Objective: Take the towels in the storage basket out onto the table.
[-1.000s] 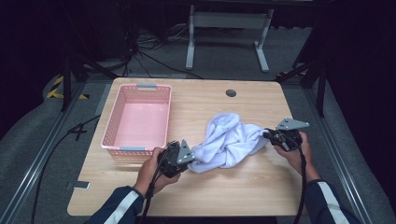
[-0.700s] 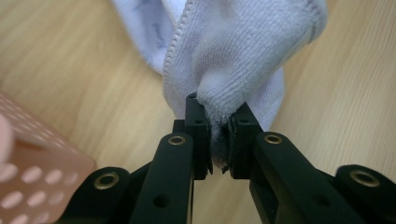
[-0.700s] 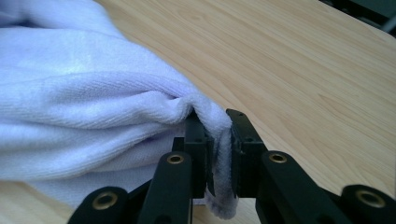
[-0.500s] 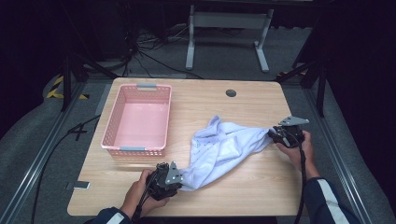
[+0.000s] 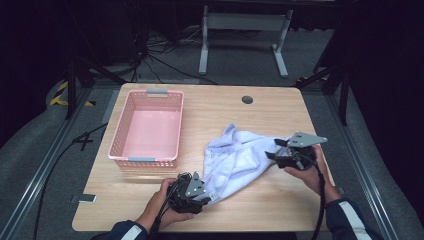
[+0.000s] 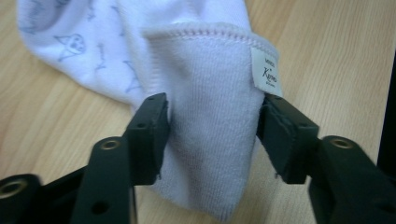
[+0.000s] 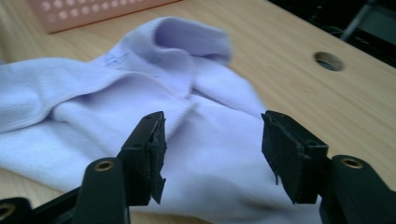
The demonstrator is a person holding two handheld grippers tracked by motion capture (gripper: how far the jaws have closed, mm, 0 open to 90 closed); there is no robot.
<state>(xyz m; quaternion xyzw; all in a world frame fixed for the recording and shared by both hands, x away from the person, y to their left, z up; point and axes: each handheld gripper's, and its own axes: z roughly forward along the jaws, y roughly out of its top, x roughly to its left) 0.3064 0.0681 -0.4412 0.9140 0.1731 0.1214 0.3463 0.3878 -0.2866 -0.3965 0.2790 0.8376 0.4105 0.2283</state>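
The left gripper point(image 6: 212, 135) has just been opening, its jaws apart with a hemmed, labelled corner of the white garment point(image 5: 240, 162) between them; the right gripper point(image 7: 212, 154) has just been opening too, jaws spread over the cloth. The garment, pale with faint printed figures, lies rumpled on the wooden table point(image 5: 220, 107), beside the pink basket point(image 5: 149, 130).

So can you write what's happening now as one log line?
left gripper: opening, cloth between jaws | right gripper: opening | white cloth: spread on table | pink basket: empty
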